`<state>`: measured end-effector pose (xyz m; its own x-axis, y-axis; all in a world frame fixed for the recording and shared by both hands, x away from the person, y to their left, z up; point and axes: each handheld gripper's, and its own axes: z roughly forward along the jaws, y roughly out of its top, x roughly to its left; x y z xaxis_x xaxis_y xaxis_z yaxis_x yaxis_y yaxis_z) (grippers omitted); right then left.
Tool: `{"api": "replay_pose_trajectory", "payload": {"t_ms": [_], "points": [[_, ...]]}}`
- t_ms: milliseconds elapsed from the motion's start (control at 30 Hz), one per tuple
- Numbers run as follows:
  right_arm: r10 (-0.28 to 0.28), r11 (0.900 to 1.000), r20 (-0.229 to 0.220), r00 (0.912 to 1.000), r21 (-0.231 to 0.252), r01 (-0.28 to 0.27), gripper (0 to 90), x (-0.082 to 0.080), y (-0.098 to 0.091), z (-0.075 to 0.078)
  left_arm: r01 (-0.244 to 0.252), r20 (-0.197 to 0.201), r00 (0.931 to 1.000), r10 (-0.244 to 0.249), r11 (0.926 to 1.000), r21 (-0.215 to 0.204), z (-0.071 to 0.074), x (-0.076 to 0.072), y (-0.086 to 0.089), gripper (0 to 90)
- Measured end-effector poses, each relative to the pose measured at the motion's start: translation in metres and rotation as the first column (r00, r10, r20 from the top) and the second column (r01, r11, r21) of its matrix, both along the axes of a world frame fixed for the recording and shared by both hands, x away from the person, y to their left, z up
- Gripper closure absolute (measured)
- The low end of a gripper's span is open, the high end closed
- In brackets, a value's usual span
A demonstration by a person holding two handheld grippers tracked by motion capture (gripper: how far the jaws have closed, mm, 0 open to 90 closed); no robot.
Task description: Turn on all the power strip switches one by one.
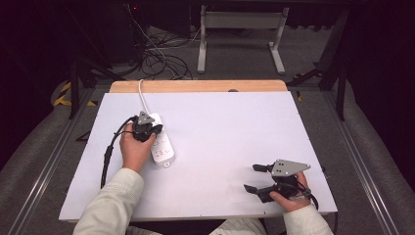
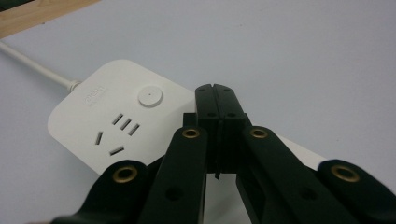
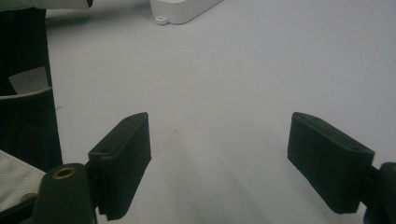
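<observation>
A white power strip (image 1: 161, 143) lies flat on the table (image 1: 235, 137), at its left part, well apart from the wooden strip (image 1: 195, 86) at the far edge. Its round button (image 2: 150, 96) and sockets face up; its white cord (image 1: 142, 95) runs toward that strip.

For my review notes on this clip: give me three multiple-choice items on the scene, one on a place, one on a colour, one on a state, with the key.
1. Where on the table does the power strip lie?
A. left half
B. right half
C. front right corner

2. What colour is the power strip?
A. black
B. white
C. red

3. How do the right gripper jaws stand?
A. shut together
C. shut on a plug
B. wide open, nothing between

Key:
1 A: the high view shows it on the left, under the left gripper.
2 B: its body and cord are white.
3 B: the right gripper view shows both pads far apart over bare table.
</observation>
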<state>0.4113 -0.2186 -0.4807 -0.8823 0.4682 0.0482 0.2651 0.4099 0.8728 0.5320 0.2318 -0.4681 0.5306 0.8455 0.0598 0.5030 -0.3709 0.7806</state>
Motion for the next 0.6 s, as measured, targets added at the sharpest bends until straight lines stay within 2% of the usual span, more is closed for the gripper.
{"api": "replay_pose_trajectory", "payload": {"t_ms": [267,400,467,600], "points": [[0.001,1.0000,0.001,1.0000,0.001,-0.001,22.0,-0.0005,0.0003,0.0001,-0.006,-0.004,1.0000,0.006,1.0000,-0.001,-0.0008,-0.0005,-0.0009,90.0],[0.003,1.0000,0.002,1.0000,0.000,-0.003,21.9,-0.0006,0.0005,0.0000,-0.022,0.011,0.9997,0.022,0.9997,0.010,-0.0015,-0.0011,-0.0018,90.0],[0.004,1.0000,0.002,1.0000,0.001,-0.004,21.9,-0.0006,0.0006,0.0000,-0.024,0.003,0.9997,0.024,0.9997,-0.004,-0.0024,-0.0019,-0.0022,90.0],[0.005,1.0000,0.000,1.0000,0.003,-0.005,21.8,-0.0007,0.0008,-0.0002,-0.042,-0.001,0.9991,0.042,0.9991,0.001,-0.0017,-0.0020,-0.0039,90.0]]}}
